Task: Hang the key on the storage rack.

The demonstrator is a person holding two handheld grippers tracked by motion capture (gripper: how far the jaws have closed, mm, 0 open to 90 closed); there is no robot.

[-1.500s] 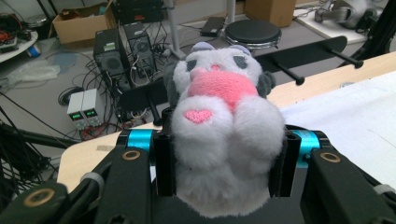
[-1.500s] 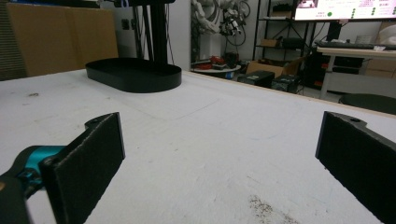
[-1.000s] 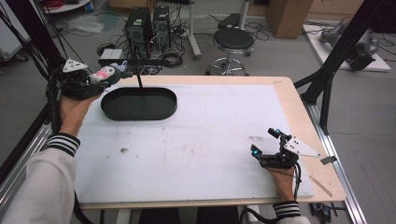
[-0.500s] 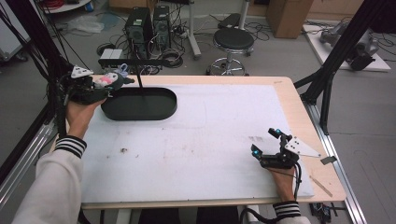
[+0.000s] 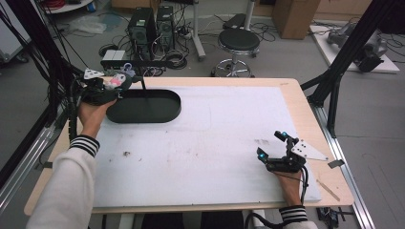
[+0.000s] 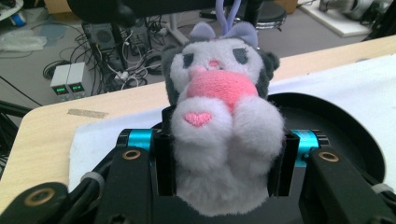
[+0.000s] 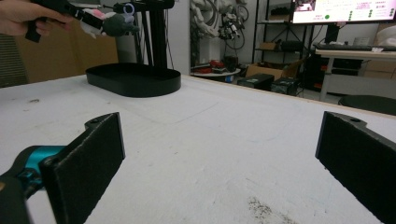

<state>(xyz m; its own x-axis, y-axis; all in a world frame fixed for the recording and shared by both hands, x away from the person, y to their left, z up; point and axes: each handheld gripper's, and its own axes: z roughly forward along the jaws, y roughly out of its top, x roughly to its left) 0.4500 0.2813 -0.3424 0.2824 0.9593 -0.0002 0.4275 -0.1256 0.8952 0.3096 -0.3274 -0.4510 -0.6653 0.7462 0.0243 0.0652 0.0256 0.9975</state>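
A small plush toy [image 6: 223, 126] (white and grey, with a pink heart and a lilac loop on top) is clamped between the jaws of the left gripper [image 6: 223, 161], which is held up in the air at the far left of the table [image 5: 296, 102], over the left end of a black oval tray [image 5: 143, 107]. The right gripper [image 5: 276, 149] is rested on the white mat [image 5: 205, 143] at the near right, jaws spread wide with nothing between them.

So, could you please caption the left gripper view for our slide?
Left claw shut on a plush toy above the black oval tray.
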